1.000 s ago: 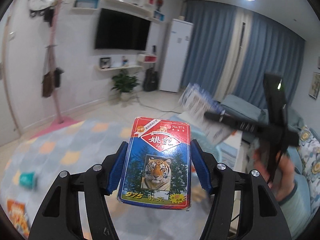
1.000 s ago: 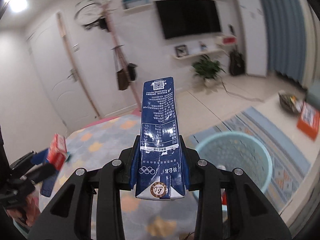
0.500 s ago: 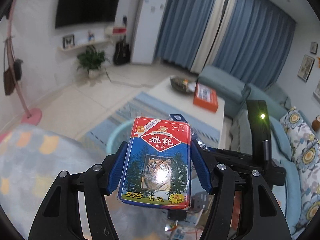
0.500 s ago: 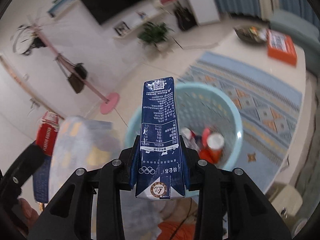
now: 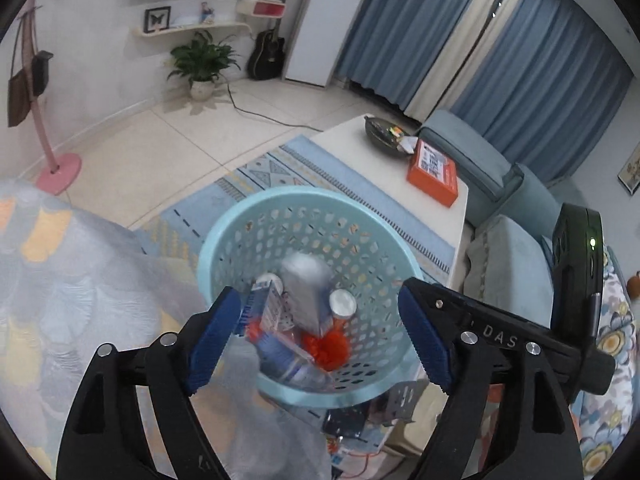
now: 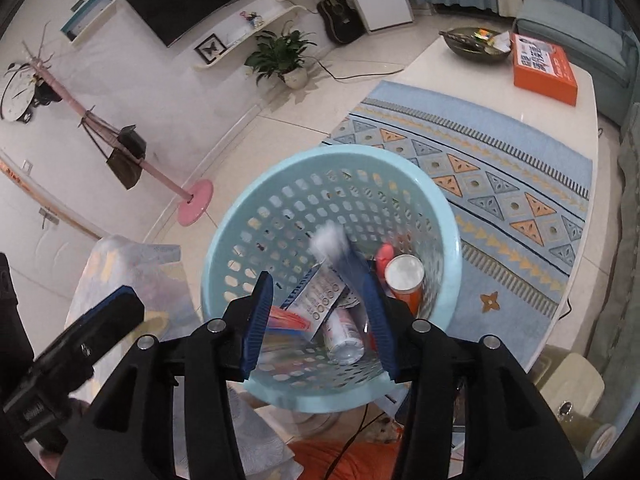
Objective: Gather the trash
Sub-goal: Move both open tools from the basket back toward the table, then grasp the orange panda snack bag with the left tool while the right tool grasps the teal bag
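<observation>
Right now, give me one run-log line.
left gripper: opening, empty | right gripper: opening, empty | carton: dropping into basket | card box: in basket

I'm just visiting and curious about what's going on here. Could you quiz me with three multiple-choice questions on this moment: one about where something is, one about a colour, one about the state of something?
1. Where does the orange box lie?
A. in the basket
B. on the white table
C. on the sofa

2. What colour is the basket?
A. light blue
B. red
C. black

3. How are the left tongs?
A. clamped on a card box
B. clamped on the basket's rim
C. apart, gripping nothing

Answers:
1 B: it sits on the white table beside a dark bowl.
2 A: its holed wall and rim are light blue.
3 C: the blue pads stand wide and are opening, with only the basket's trash seen beyond them.
</observation>
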